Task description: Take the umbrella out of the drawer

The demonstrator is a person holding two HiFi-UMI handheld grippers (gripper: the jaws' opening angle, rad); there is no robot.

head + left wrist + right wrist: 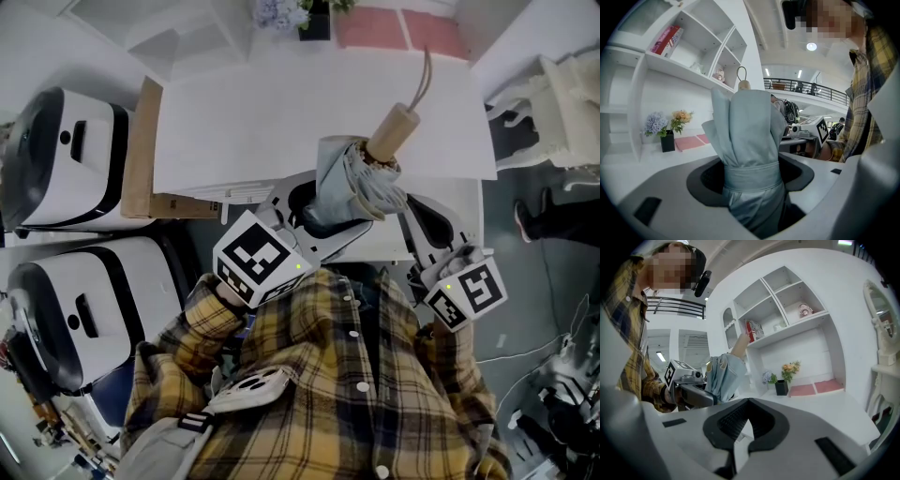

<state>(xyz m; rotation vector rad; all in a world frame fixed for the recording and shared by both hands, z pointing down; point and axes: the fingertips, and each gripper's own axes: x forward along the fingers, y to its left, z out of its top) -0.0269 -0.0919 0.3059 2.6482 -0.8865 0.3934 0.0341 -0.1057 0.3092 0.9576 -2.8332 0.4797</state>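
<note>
A folded pale grey-blue umbrella (352,183) with a wooden handle (394,131) and a loop strap is held up over the front edge of the white desk (319,103). My left gripper (323,211) is shut on its strapped lower part, handle end tilted up and away. In the left gripper view the umbrella (750,140) fills the space between the jaws of the left gripper (752,187). My right gripper (424,220) is just to the right, apart from the umbrella, shut and holding nothing. The right gripper view shows that gripper (740,427) with the umbrella (723,376) off to the left.
A black vase of flowers (300,14) and pink pads (398,28) sit at the desk's back, under white shelves (693,51). A brown board (141,150) leans at the desk's left, beside two white machines (66,159). A white ornate chair (553,103) stands to the right.
</note>
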